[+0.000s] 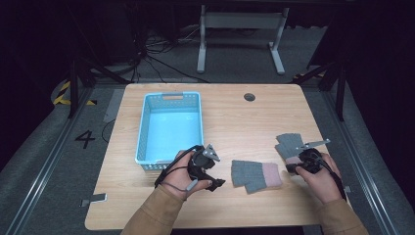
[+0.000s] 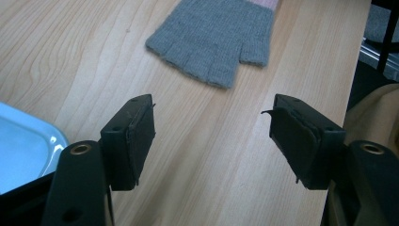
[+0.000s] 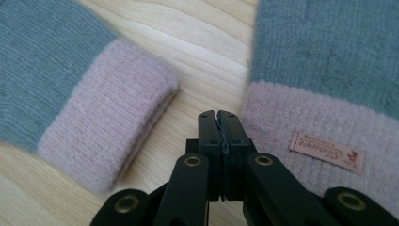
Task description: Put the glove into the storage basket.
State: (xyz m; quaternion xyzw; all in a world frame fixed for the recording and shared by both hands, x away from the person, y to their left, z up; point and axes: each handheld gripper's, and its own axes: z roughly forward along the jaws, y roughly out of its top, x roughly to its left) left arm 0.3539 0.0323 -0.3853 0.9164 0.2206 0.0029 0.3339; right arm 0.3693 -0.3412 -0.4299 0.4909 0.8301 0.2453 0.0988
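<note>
So we're looking at a light wooden table [image 1: 230, 117] with a pale blue plastic basket with perforated sides [image 1: 143, 129] sitting on the left half, and that basket has nothing in it. Judging from that, we'd say the job is barely begun: if the gloves are meant to go in there, none has made it yet.

Both gloves lie flat on the table, well to the right of the basket. The first grey knitted fingerless glove with a pink cuff [image 1: 255, 175] is in the middle near the front edge, fingers pointing toward the basket side. The second grey knitted glove with a pink cuff and a small sewn label [image 3: 324, 84] is further right, its cuff just beside the first one's cuff with bare wood between them.

The left gripper [image 2: 214, 141] hovers near the basket's front corner, jaws wide apart with nothing between them, aimed at the first glove. The right gripper [image 3: 219, 123] sits low between the two cuffs, jaws pressed together on nothing, right next to the labelled cuff.

So we reckon everything's left: grab each glove, carry it over, drop it in.
</note>
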